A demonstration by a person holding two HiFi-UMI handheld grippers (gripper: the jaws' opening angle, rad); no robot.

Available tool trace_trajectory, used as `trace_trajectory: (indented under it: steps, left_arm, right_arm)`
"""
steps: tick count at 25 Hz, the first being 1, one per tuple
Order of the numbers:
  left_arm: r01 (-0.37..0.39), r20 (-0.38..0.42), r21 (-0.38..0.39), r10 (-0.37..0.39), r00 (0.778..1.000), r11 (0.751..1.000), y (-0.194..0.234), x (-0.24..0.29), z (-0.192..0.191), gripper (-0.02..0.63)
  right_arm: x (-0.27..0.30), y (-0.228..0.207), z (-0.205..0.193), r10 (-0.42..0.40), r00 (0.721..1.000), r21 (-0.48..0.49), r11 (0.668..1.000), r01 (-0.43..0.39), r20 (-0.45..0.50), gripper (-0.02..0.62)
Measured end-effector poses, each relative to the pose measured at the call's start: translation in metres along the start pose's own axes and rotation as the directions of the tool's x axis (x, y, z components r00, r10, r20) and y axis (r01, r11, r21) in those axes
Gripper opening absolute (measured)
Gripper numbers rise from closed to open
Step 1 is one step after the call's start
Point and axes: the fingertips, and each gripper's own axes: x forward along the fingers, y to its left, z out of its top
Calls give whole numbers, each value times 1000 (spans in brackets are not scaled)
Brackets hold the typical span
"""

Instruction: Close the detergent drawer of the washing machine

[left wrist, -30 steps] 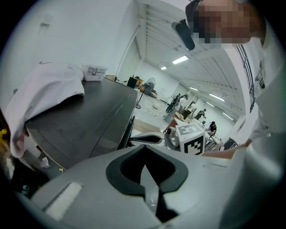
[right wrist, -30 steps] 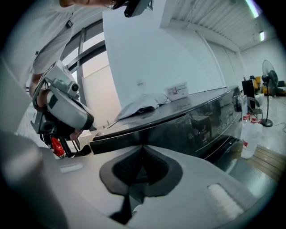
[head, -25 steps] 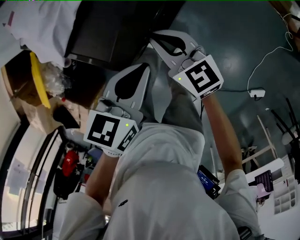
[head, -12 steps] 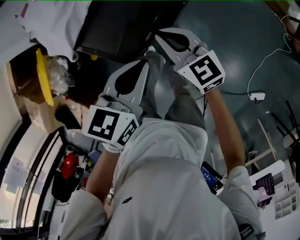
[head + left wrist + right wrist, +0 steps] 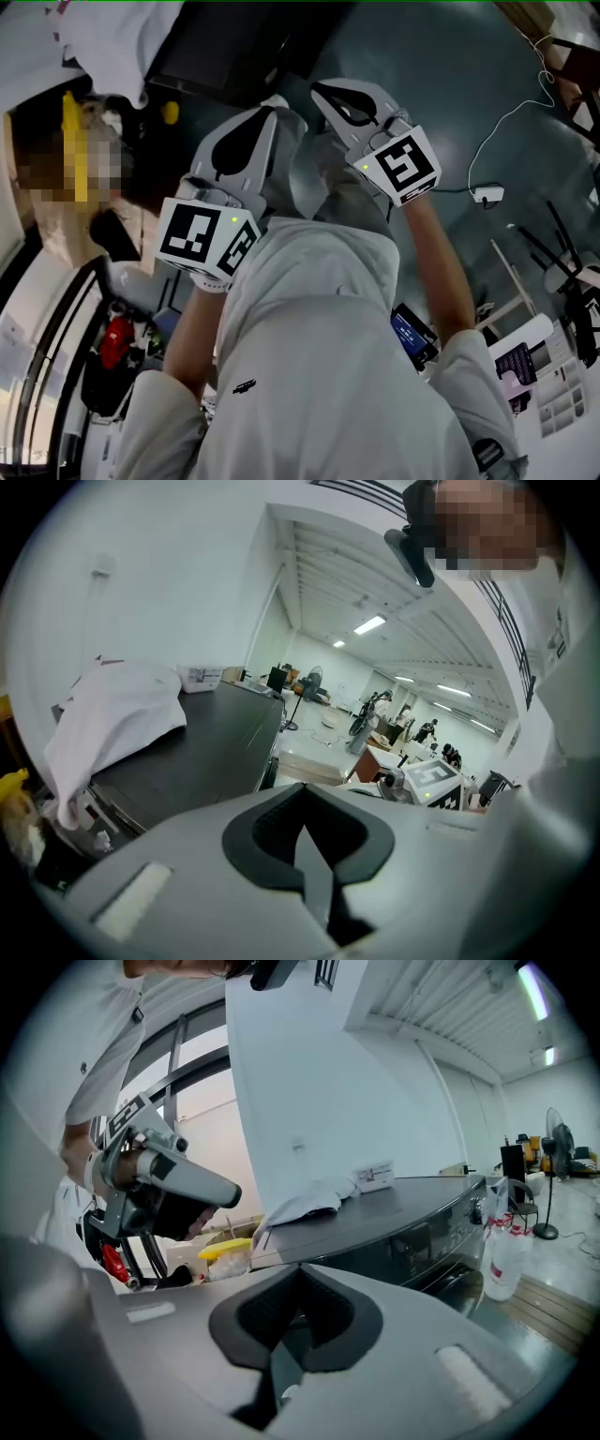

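Note:
The dark washing machine (image 5: 234,47) fills the top of the head view, and its front panel (image 5: 431,1227) shows in the right gripper view. I cannot make out the detergent drawer in any view. My left gripper (image 5: 273,103) and right gripper (image 5: 321,88) are held up side by side in front of the person's chest, short of the machine. Both are shut with nothing between the jaws, as the left gripper (image 5: 305,822) and right gripper (image 5: 295,1321) show close up. The left gripper (image 5: 169,1176) also appears in the right gripper view.
A white cloth (image 5: 112,714) lies on the machine's lid (image 5: 206,742). A yellow item (image 5: 225,1249) sits in a box beside the machine. A spray bottle (image 5: 497,1251) stands on the floor by the machine's front. A white cable (image 5: 506,141) runs across the floor at right.
My left gripper has risen a little toward the machine and now sits level with the right one. The head view has shifted slightly. Both grippers stay shut.

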Motion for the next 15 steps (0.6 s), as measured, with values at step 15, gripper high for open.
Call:
trace_trajectory:
  steps: [15]
  left_arm:
    - [13, 137, 41, -19, 990, 999, -35, -41, 35, 17]
  right_arm:
    - [-85, 24, 71, -96, 993, -148, 983, 105, 70, 2]
